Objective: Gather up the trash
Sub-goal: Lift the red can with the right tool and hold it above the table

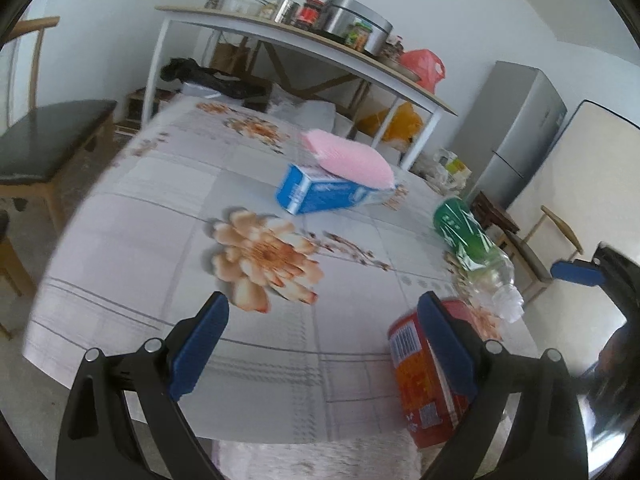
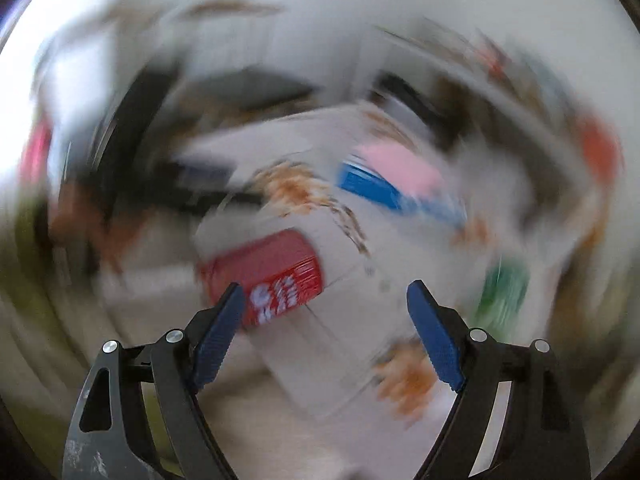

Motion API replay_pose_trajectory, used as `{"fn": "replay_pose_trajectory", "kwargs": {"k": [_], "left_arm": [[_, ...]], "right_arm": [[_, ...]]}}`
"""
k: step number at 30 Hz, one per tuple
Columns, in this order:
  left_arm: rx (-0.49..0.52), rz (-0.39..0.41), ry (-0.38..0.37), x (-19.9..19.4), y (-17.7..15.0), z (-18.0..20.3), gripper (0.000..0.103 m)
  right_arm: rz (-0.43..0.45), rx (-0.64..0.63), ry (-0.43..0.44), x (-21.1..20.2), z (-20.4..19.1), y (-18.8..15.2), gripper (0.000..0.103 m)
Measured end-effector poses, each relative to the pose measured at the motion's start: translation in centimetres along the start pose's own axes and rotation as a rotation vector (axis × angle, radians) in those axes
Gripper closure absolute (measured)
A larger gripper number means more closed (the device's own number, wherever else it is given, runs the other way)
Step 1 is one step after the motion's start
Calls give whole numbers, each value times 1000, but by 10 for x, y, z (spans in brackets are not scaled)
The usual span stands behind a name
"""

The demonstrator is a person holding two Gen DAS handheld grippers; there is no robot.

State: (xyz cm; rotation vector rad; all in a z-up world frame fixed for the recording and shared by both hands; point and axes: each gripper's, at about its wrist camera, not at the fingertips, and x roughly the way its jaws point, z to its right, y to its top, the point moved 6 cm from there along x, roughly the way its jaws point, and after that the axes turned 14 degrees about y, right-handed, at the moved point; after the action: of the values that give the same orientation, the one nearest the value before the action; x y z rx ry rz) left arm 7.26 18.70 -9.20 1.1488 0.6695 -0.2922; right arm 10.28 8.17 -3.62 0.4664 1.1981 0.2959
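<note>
A red and orange snack canister (image 1: 424, 380) lies at the near right of the floral-clothed table (image 1: 160, 208), partly behind my left gripper's right finger. A green-labelled plastic bottle (image 1: 468, 244) lies at the table's right edge. A blue tissue box (image 1: 324, 194) with a pink pack (image 1: 348, 156) on top sits in the middle. My left gripper (image 1: 324, 308) is open and empty above the near table edge. The right wrist view is heavily blurred; my right gripper (image 2: 322, 294) is open and empty, with the red canister (image 2: 268, 276) just beyond its left finger. The other gripper shows at the far right (image 1: 576, 274).
A dark-seated wooden chair (image 1: 44, 140) stands left of the table. A white side table (image 1: 304, 46) with jars and a steel pot stands behind. A grey fridge (image 1: 520, 132) and another chair (image 1: 552, 236) are at the right.
</note>
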Motion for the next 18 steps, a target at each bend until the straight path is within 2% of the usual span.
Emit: {"fn": "replay_pose_trajectory", "kwargs": {"k": [1,3,6,9,13,15,17,18], "left_arm": [[-2,1,13,-1,2,-3,10],[-2,5,44,-2,4,-10,10],[-17,6,72,-4,1,-18,10],[-41,-12,97,-2,-4,-27,10],[-76,-44,116,3,-12,-38,10],[-88,-56,114,4,-15,-41,12],[-88,-59,110,1,-18,-43,12],[-89,-62,105,-1,-19,-43,13]], "right_arm": [[-33,-188,-16,9,-15,0,23],[-76,-432,-16,22,-32,-3,24],[-103,-721,-54,40,-47,-6,24],[-110,-957,-81,62,-58,-8,24],[-110,-1105,-57,83,-71,-9,24],[-91,-1089,-31,89,-72,-4,24],[-93,-1003,2,92,-68,4,25],[-94,-953,13,93,-64,6,31]]}}
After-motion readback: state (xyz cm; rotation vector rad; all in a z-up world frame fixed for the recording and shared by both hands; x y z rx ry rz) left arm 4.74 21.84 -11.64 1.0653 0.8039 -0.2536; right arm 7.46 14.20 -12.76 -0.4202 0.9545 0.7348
